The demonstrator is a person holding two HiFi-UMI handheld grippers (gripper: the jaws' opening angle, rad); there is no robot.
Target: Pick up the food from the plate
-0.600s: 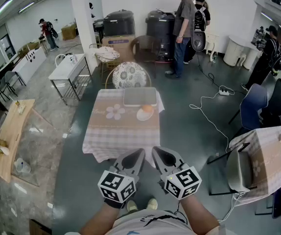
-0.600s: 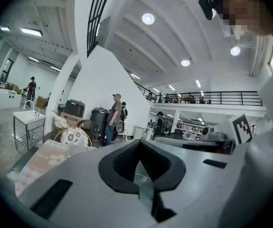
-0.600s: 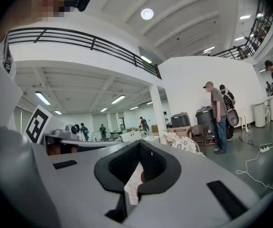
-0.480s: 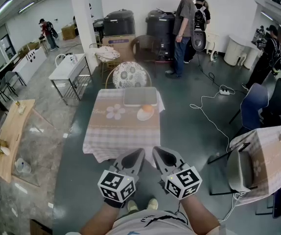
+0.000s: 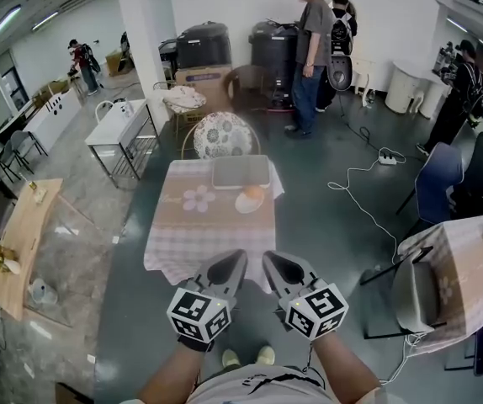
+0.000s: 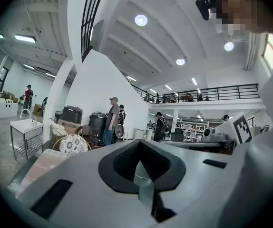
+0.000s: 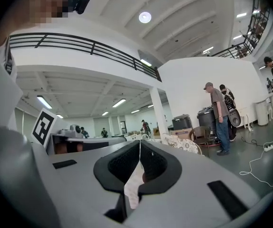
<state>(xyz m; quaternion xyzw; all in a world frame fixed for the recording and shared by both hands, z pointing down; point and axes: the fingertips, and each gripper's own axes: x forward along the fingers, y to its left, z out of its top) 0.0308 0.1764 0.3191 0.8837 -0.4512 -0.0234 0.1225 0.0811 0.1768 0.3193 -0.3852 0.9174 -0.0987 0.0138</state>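
Note:
The food, a round orange piece [image 5: 254, 193], lies on a white plate [image 5: 242, 203] at the right side of a small table with a checked cloth [image 5: 201, 230]. Both grippers are held low in front of the person's body, well short of the table's near edge. In the head view the left gripper [image 5: 239, 257] and the right gripper [image 5: 267, 258] point toward the table side by side. Seen from its own view, the left gripper [image 6: 139, 144] has its jaws together with nothing between them. The right gripper [image 7: 140, 143] is likewise shut and empty.
A grey tray [image 5: 241, 171] lies at the table's far edge, with a floral-backed chair [image 5: 221, 132] behind it. Another clothed table and chair [image 5: 443, 272] stand at the right, and a wooden table [image 5: 18, 230] at the left. A white cable [image 5: 355, 183] runs over the floor. People stand at the back.
The head view has shifted slightly, so the table sits a little lower and closer. Both grippers keep the same pose and stay shut.

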